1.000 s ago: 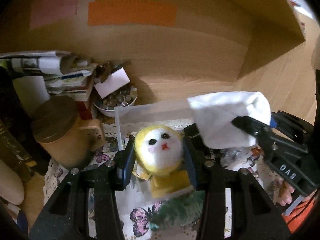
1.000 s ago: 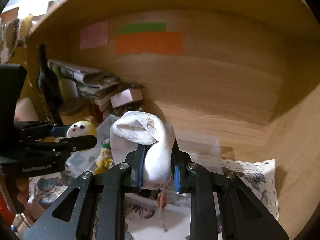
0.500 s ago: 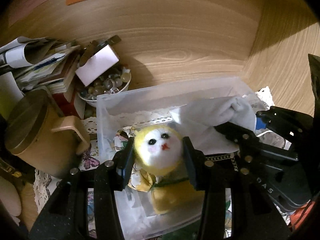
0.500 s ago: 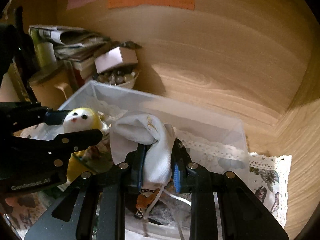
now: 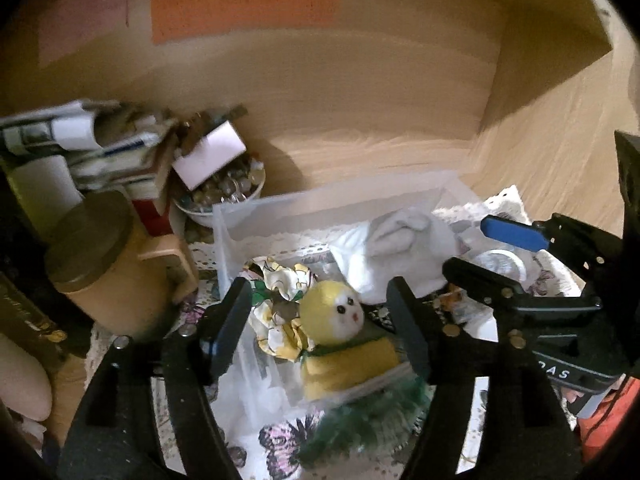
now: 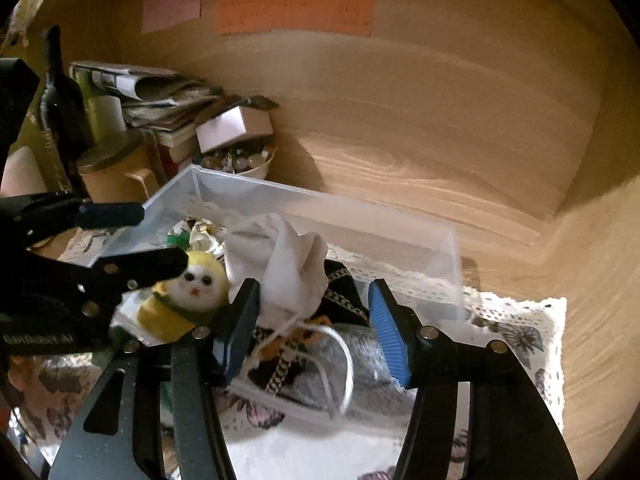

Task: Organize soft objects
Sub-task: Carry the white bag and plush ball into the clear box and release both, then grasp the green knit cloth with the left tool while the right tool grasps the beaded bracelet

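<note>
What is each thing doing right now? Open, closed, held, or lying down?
Left gripper: open, holding nothing.
Right gripper: open, holding nothing.
Yellow doll: lying free in the bin.
White cloth: crumpled, lying free in the bin.
Clear bin: uncovered.
Tan jug: lid on.

The translucent, frosted plastic storage bin (image 6: 320,208) has smooth, faintly glossy walls. In it lie a matt white woven cloth pouch (image 6: 288,264), a fuzzy yellow plush doll with a white face (image 5: 340,320) and a crumpled, slightly shiny floral satin fabric (image 5: 280,304). A black cloth with metallic gold braid trim (image 6: 340,288) lies beside the pouch. The pale wooden worktop (image 6: 580,248) shows smooth, satin grain under a white lace-edged cloth mat printed with butterflies (image 6: 520,332). The left gripper (image 5: 320,328) and the right gripper (image 6: 316,332) are matt black plastic; the right one has ribbed blue rubber pads (image 6: 390,340).
</note>
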The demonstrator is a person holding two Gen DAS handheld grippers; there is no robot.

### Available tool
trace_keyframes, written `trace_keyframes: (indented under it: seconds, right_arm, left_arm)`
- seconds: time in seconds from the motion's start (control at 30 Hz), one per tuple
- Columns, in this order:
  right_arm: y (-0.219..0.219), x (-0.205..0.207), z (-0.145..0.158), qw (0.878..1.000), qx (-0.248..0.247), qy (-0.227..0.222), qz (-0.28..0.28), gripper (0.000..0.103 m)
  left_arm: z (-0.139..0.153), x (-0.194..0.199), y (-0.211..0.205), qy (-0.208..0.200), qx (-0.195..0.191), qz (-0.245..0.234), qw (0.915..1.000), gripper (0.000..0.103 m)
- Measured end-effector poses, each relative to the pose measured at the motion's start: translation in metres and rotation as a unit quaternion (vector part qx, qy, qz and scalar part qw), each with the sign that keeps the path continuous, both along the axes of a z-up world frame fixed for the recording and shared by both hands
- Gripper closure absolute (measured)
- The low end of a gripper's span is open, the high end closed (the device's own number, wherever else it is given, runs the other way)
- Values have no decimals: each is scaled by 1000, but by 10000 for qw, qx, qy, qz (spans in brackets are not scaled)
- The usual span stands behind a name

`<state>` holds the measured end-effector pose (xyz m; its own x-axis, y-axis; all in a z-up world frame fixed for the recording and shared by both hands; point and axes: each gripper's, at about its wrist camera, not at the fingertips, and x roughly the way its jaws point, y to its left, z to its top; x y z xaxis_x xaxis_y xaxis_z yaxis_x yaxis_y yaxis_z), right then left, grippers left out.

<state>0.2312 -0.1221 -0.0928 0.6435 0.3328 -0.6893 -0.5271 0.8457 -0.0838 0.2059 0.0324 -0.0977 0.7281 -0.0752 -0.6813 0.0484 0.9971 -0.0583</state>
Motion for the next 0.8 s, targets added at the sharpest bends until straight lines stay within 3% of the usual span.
trace_keyframes:
  seconds: [0.17,0.37,0.6,0.8]
  right_arm:
    - [-10,-21,16,9995,152,-261,33,38]
    - [-17,-53,28,9979,402,-418,274,37]
    - [0,-76,6,9967,458,-79,662,37]
    - [3,-78,-28,9971,247,377,617,37]
  left_arm:
    - [20,-28,6,-369,-31,42,9993,12]
    - [23,-62,13,-512,23,144,9986,3]
    - [-12,-76,17,-22,-213,129,9997,3]
    - [-48,-68,5,436,-209,-94,9988,3]
